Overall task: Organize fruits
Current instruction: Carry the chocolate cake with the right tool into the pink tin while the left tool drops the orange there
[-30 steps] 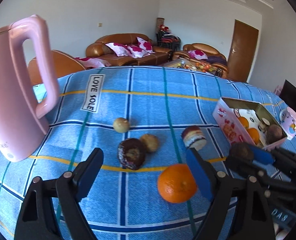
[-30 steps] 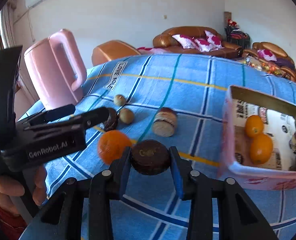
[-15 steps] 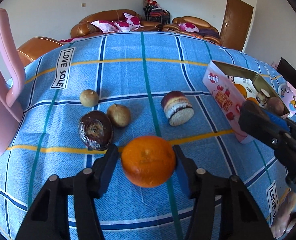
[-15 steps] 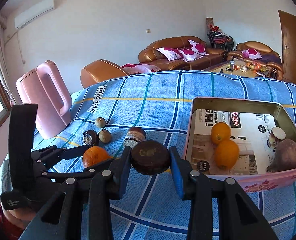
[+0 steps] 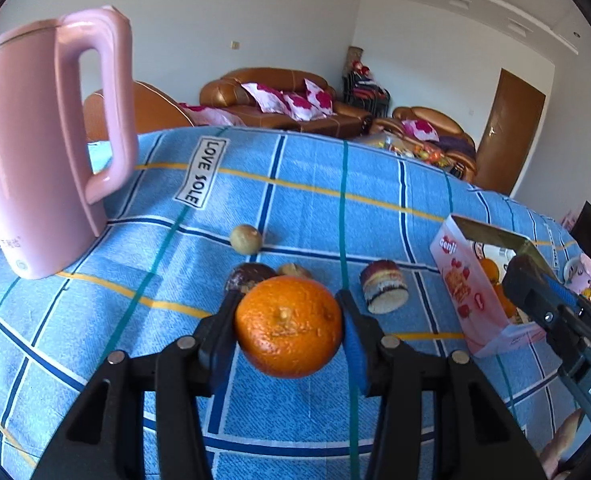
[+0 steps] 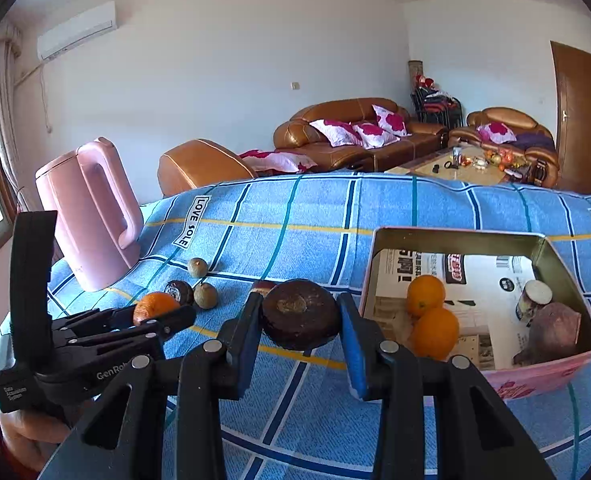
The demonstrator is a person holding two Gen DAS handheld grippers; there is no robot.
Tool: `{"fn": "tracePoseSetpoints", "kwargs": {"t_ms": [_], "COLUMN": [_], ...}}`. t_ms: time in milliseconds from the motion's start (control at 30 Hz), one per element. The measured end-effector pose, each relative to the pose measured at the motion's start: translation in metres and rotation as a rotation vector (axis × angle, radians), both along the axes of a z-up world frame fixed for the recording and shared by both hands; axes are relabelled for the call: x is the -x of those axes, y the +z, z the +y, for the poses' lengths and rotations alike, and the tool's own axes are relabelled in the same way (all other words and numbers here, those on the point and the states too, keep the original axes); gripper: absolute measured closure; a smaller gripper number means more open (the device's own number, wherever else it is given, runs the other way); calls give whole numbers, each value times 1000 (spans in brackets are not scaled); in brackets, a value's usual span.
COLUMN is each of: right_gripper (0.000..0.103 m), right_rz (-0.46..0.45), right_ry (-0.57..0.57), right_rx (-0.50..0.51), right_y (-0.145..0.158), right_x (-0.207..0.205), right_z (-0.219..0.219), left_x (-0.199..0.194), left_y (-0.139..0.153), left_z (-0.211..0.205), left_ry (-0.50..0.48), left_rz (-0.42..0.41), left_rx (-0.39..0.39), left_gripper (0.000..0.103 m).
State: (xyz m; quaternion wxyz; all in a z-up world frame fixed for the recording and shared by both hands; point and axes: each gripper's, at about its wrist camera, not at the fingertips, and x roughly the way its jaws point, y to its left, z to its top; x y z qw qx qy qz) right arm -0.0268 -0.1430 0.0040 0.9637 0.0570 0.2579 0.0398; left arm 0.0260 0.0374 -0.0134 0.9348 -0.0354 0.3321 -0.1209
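The left gripper [image 5: 289,332] has just been closing and its pads are now pressing on both sides of the orange [image 5: 288,326], holding it just above the blue checked cloth [image 5: 303,208]. Behind it, a dark round fruit [image 5: 251,274] and a small brown fruit [image 5: 293,270] are peeking over the orange's top, a pale green fruit [image 5: 246,239] is lying farther back, and a layered cake piece [image 5: 384,287] is sitting to the right on the cloth.

The right gripper [image 6: 300,330] is squeezing a dark brown round fruit [image 6: 300,314] between its blue pads, narrow-set, carrying it clear of the cloth and just left of the pink box [image 6: 535,380]. The near left wall of the box is standing right beside that right-hand pad. Inside the box, two oranges [image 6: 431,320] are lying touching toward the left, and a small jar [image 6: 533,300] and a purplish lump [image 6: 551,332] are crowding the right corner, leaving the printed paper floor between them open.

The pink kettle [image 5: 47,152] is standing at the far left edge of the cloth, well apart from both tools. Between the kettle and the box, the back half of the cloth is lying bare. In the right wrist view a hand [image 6: 31,432] is gripping the left tool low at the left edge.
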Motion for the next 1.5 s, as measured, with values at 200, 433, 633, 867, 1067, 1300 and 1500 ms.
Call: {"fn": "tracePoseSetpoints", "kwargs": {"t_ms": [200, 433, 633, 867, 1067, 1300, 1500], "right_gripper": [63, 63, 63, 64, 64, 63, 63], "right_rz": [-66, -96, -98, -77, -63, -36, -9], "right_ry": [-6, -55, -112, -182, -237, -290, -307], "right_rx": [11, 75, 56, 82, 108, 107, 90], "right_y": [13, 16, 17, 13, 11, 8, 4], "right_x": [6, 9, 9, 3, 1, -5, -12], "right_z": [-8, -26, -65, -104, -132, -161, -177], "left_x": [12, 16, 17, 19, 17, 11, 2], "left_y": [11, 15, 18, 21, 22, 17, 13], "left_z": [-11, -43, -79, -121, -158, -198, -226], "left_ry": [36, 5, -46, -110, -157, -208, -229], "left_rz": [-87, -110, -129, -150, -153, -138, -114], "left_rx": [-17, -30, -33, -36, -38, -59, -77], "left_gripper": [54, 54, 54, 54, 54, 54, 54]}}
